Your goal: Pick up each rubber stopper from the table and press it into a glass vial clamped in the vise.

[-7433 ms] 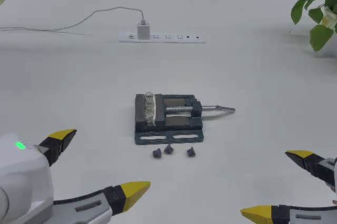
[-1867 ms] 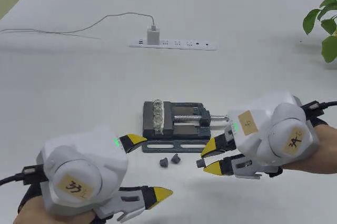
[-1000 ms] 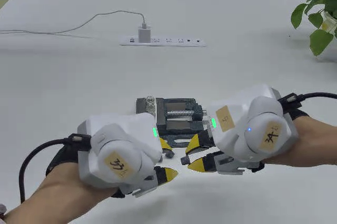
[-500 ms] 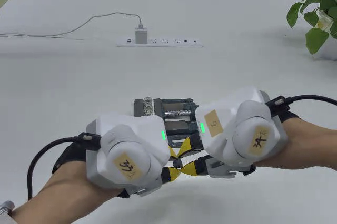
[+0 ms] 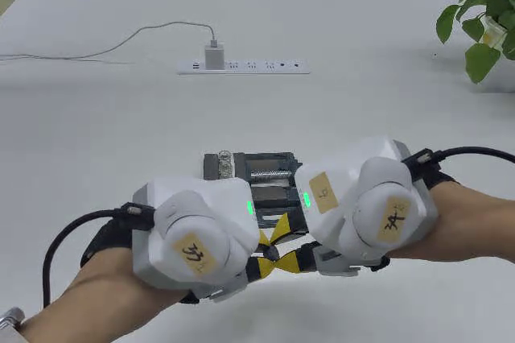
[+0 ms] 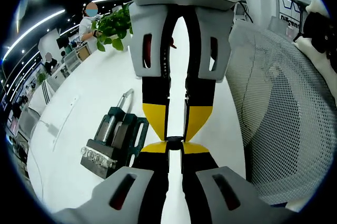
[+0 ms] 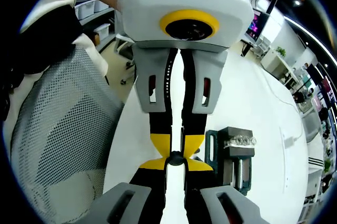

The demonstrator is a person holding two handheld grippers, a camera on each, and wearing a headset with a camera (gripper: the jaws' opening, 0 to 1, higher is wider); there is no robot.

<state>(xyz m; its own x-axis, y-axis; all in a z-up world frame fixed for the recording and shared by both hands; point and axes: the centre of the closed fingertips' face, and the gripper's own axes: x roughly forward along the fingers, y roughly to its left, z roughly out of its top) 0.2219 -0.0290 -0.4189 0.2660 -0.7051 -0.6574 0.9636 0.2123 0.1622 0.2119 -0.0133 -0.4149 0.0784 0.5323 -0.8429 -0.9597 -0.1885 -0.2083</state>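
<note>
A small dark rubber stopper (image 5: 270, 252) hangs above the table, pinched where the two grippers meet tip to tip. My left gripper (image 5: 262, 254) comes from the left and my right gripper (image 5: 283, 248) from the right, both nearly closed on it. In the left gripper view the stopper (image 6: 174, 140) sits at my own yellow tips (image 6: 174, 148). In the right gripper view the stopper (image 7: 175, 158) sits the same way. The dark vise (image 5: 269, 169) lies just behind, with a row of glass vials (image 5: 226, 161) clamped at its left end. The grippers' bodies hide the table in front of the vise.
A white power strip (image 5: 244, 66) with a charger (image 5: 214, 56) and cable lies far back on the white table (image 5: 386, 93). A potted plant (image 5: 476, 17) stands at the right edge. A mesh chair (image 6: 279, 119) is beside the table.
The right gripper picked a stopper from the table and lifted it. The left gripper then swung in from the left until its tips met the right one's at the stopper.
</note>
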